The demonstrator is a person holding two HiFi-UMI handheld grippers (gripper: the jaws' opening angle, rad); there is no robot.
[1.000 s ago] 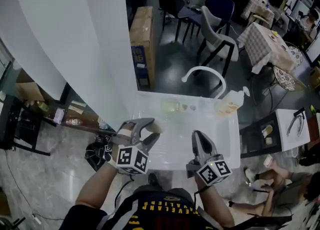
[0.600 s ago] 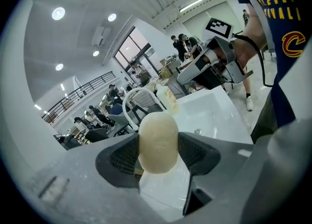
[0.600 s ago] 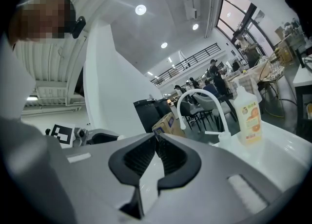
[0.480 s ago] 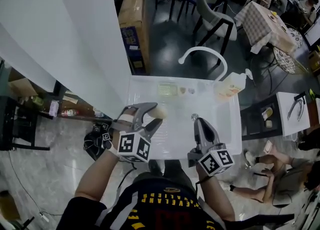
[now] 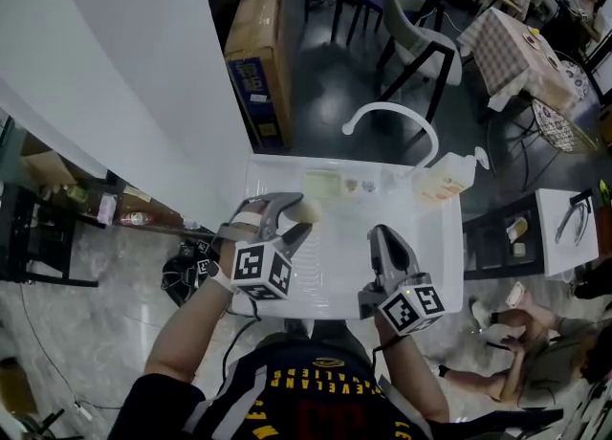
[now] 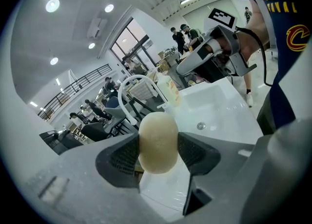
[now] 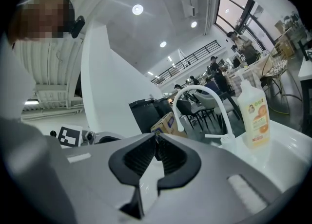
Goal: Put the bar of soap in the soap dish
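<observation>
Below, a white sink basin [image 5: 337, 261] fills the centre, its near rim hidden behind two tongs. One cream oval soap bar [image 6: 158, 142] is clamped in the left tongs [image 5: 295, 218] at 10 o'clock, nearer than a second ago to the one pale green, blurry soap dish [image 5: 322, 183] at 12. The right tongs [image 5: 384, 242], at 5 o'clock, are closed and empty.

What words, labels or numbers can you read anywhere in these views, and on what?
"EVE" over "VAL", yellow, cut by the frame: dark shirt, in the left gripper view; a "C" logo beneath.
Label on the bottle: too small to read.
Print on the cardboard box: blurred.
Marker cubes: square patterns, no letters.
</observation>
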